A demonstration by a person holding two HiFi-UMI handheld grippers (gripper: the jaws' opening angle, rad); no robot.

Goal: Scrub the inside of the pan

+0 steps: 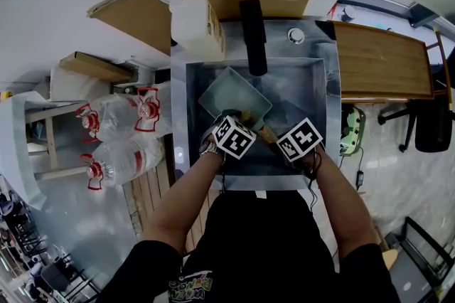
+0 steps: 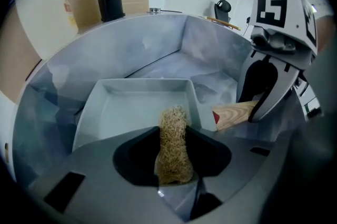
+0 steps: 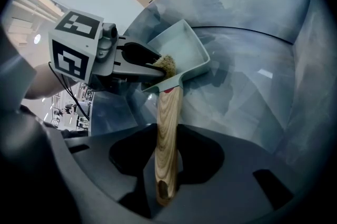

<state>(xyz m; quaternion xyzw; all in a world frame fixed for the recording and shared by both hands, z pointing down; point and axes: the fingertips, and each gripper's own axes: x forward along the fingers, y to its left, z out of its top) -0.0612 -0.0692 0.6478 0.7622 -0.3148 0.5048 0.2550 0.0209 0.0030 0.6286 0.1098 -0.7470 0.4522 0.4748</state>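
Near the front edge of the sink [image 1: 302, 92], the right gripper [image 3: 167, 157] was clamped on the end of the wooden handle [image 3: 168, 112]. The left gripper [image 2: 174, 139] was pinched on a fibrous scrubber [image 2: 172, 123] at the near rim of the pan [image 2: 137, 107]. The pan was propped tilted in the middle of the basin, so it could be twisted about its handle if pressed off-centre. Farther in, the scrubber, gripped low with much left free, could be bent over or dragged out, and the far corner knocked against the back wall.
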